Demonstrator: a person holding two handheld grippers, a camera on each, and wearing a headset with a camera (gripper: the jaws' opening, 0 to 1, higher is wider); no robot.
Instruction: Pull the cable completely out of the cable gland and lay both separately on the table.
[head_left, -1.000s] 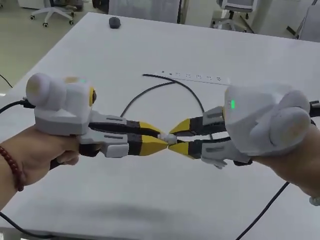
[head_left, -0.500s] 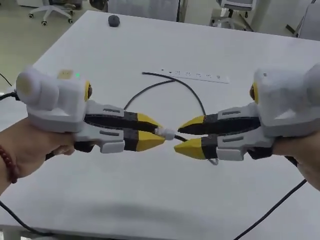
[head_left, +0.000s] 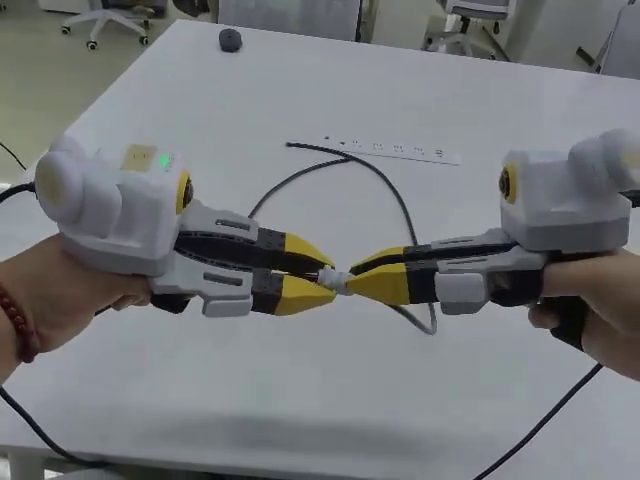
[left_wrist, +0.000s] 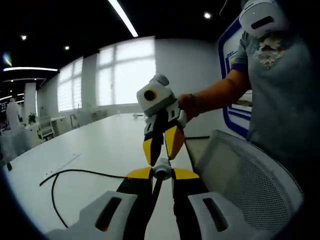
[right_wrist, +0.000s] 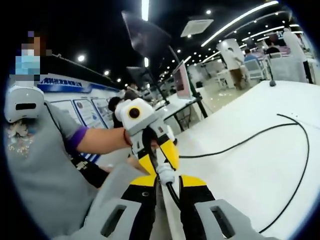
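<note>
A small white cable gland (head_left: 338, 281) is held above the table between two grippers that meet tip to tip. My left gripper (head_left: 324, 279) comes in from the left and is shut on the gland (left_wrist: 162, 169). My right gripper (head_left: 353, 283) comes in from the right and is shut on the black cable (right_wrist: 173, 193) just behind the gland (right_wrist: 165, 173). From there the cable (head_left: 398, 208) drops under the right gripper, loops on the table and runs away towards the far side. In each gripper view the other gripper (left_wrist: 163, 146) (right_wrist: 159, 155) points down at the gland.
A white power strip (head_left: 392, 152) lies on the white table (head_left: 300, 90) beyond the cable. A dark round object (head_left: 230, 40) sits near the far edge. Office chairs stand past the table. A black cord (head_left: 540, 420) hangs at the lower right. A person stands close behind the grippers.
Half a second ago my right gripper was open and a little apart from the gland. It has moved left and shut beside the gland. The left gripper kept its hold.
</note>
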